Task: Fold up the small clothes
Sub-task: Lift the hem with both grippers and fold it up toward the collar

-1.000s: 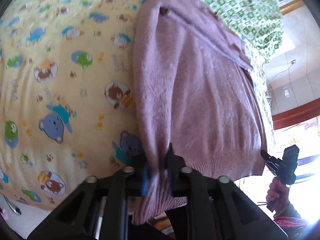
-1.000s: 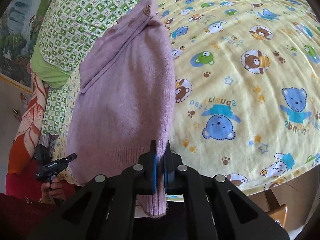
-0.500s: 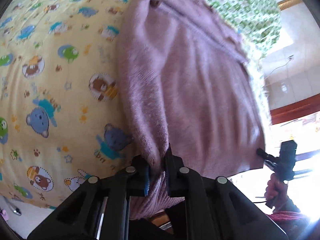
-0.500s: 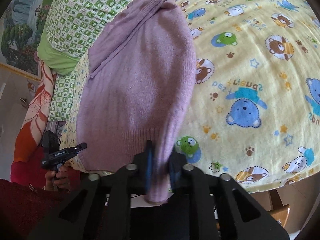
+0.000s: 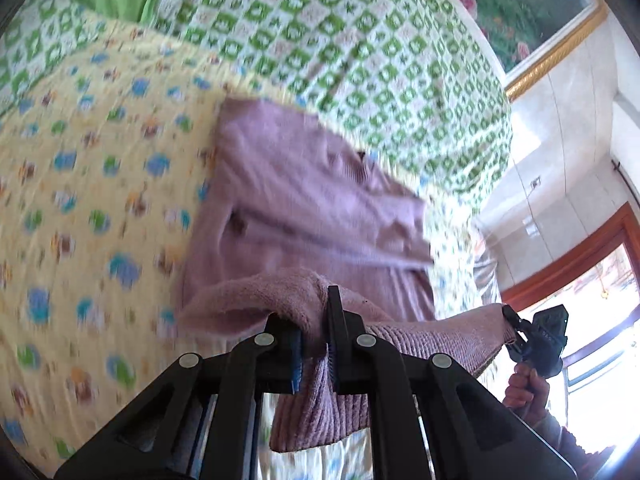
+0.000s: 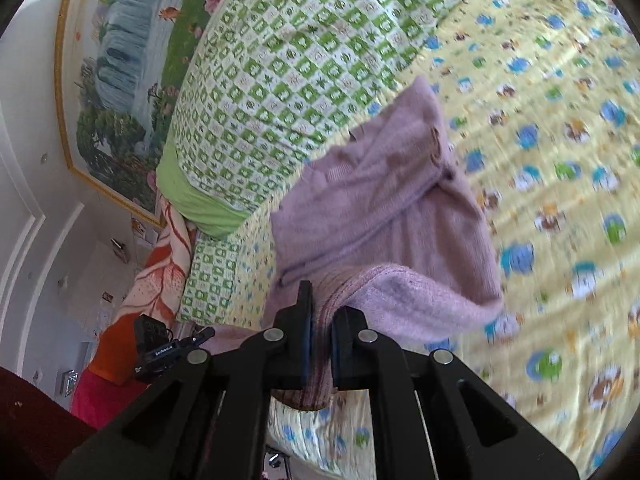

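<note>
A small pink knitted sweater (image 5: 304,208) lies on a yellow bear-print blanket (image 5: 80,200), its collar end towards the green checked pillow. My left gripper (image 5: 314,332) is shut on one corner of the ribbed hem, which is lifted off the bed. My right gripper (image 6: 320,328) is shut on the other hem corner, also raised, and the same gripper (image 5: 516,336) shows at the right of the left wrist view, held by a hand (image 5: 524,388). The hem stretches between the two grippers above the sweater's body (image 6: 384,208).
A green checked pillow (image 5: 340,40) and a lime green one (image 6: 200,196) lie beyond the sweater. A framed landscape picture (image 6: 120,60) hangs on the wall. An orange and white blanket (image 6: 152,272) is at the bed's side. The bed edge runs below the grippers.
Both grippers have risen with the hem corners in them, pulling the hem up off the bed and forward over the sweater's body. The views now tilt up towards the pillows.
</note>
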A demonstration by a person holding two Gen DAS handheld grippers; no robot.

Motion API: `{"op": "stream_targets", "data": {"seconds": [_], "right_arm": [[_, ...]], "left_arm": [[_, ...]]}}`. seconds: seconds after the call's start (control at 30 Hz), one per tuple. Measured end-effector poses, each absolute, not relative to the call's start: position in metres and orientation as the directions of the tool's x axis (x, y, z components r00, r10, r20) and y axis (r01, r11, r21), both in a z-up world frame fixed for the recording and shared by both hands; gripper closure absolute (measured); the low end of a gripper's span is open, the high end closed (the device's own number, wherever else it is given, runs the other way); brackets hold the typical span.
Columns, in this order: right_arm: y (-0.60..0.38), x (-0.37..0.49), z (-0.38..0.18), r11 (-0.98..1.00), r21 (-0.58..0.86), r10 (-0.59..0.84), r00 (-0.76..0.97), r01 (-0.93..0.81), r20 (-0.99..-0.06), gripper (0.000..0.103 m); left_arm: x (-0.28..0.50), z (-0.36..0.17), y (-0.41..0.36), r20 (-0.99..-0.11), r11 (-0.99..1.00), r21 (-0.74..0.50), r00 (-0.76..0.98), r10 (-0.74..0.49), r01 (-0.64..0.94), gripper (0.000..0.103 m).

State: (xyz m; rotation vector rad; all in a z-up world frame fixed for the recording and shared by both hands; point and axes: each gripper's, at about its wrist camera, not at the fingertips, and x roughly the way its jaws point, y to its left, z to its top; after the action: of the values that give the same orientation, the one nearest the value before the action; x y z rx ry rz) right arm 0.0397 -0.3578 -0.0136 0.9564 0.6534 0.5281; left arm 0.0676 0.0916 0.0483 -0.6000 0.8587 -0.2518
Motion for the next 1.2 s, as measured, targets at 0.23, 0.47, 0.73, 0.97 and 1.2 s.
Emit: {"op": "stream_targets", "data": {"seconds": [0.23, 0.47, 0.73, 0.97, 1.2], "right_arm": [[-0.368, 0.143, 0.004, 0.535, 0.837, 0.597, 0.752, -0.114, -0.279, 0.095], [-0.374, 0.237, -0.009, 0.577, 0.814, 0.554, 0.760, -0.057, -0.340, 0.095], [-0.380, 0.312, -0.044, 0.592, 0.806, 0.548, 0.728, 0.010, -0.411, 0.095], [-0.380, 0.346, -0.068, 0.617, 0.785, 0.546, 0.684, 0.063, -0.484, 0.093], [-0.383, 0.352, -0.060, 0.592, 0.804, 0.559, 0.689, 0.057, -0.461, 0.054]], "left_arm": [[0.182, 0.050, 0.105, -0.641, 0.814, -0.574, 0.666, -0.381, -0.087, 0.095], [0.276, 0.025, 0.106, -0.694, 0.824, -0.543, 0.638, -0.333, -0.161, 0.095], [0.332, -0.013, 0.108, -0.741, 0.824, -0.521, 0.596, -0.308, -0.223, 0.095], [0.353, -0.049, 0.116, -0.777, 0.784, -0.536, 0.545, -0.315, -0.312, 0.090], [0.342, -0.021, 0.119, -0.753, 0.785, -0.542, 0.588, -0.295, -0.299, 0.043]]}}
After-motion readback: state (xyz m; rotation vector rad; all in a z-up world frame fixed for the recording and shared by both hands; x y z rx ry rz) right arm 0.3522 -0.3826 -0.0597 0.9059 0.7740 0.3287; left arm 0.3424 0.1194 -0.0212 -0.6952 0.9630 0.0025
